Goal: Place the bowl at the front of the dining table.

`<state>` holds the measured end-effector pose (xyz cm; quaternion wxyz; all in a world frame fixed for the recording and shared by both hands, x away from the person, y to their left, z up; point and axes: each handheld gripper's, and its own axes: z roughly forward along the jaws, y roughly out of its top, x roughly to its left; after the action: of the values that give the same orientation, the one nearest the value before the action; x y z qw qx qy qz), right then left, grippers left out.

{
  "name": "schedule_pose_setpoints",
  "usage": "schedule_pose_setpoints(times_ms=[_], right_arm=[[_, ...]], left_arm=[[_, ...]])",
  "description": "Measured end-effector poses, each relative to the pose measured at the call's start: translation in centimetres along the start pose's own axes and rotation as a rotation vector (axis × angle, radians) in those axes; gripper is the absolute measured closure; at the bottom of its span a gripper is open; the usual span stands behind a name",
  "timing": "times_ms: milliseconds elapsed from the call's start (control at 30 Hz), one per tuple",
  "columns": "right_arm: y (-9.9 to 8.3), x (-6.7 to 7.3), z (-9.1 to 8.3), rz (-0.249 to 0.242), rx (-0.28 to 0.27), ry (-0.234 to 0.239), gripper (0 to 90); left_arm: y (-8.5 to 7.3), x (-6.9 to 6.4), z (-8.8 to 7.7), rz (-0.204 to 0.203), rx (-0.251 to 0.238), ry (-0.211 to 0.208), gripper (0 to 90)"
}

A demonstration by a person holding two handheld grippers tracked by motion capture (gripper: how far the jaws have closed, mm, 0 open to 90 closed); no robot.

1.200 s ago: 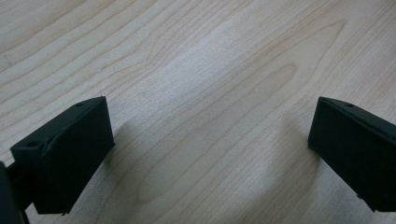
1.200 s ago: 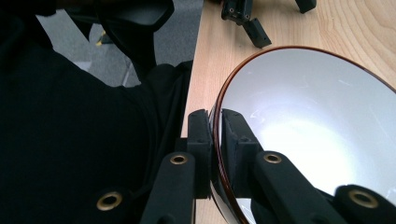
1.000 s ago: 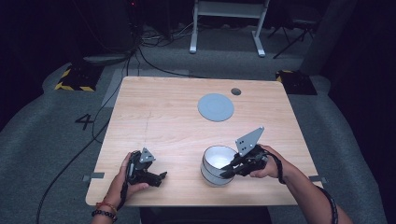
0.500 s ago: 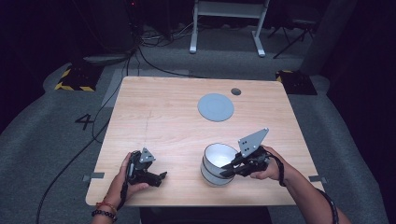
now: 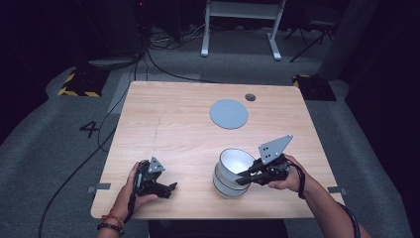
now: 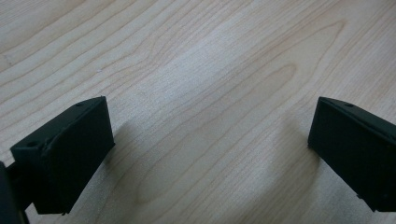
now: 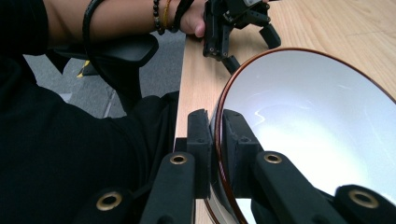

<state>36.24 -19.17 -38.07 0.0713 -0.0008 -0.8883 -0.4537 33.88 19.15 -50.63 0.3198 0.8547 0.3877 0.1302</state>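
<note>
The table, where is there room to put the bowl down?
Lots. The table is bare on its whole left half, and between the grey disc and the bowls. It is crowded along the near edge: the left gripper rests there, and the right gripper pinches the top bowl's rim.

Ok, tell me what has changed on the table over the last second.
Very little. The right gripper stays clamped on the rim of the top bowl, which has tilted up slightly off the bowl beneath. The left gripper stays open and rests on the table; the grey disc has not moved.
</note>
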Motion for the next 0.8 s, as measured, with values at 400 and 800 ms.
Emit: schedule_pose_setpoints(times_ms=[400, 800], right_arm=[[0.6, -0.2, -0.9, 0.000, -0.030, -0.032, 82.3], [0.7, -0.1, -1.1, -0.001, -0.076, -0.072, 82.3]], left_arm=[[0.0, 0.0, 0.0, 0.000, 0.000, 0.000, 0.2], [0.0, 0.0, 0.0, 0.000, 0.000, 0.000, 0.2]])
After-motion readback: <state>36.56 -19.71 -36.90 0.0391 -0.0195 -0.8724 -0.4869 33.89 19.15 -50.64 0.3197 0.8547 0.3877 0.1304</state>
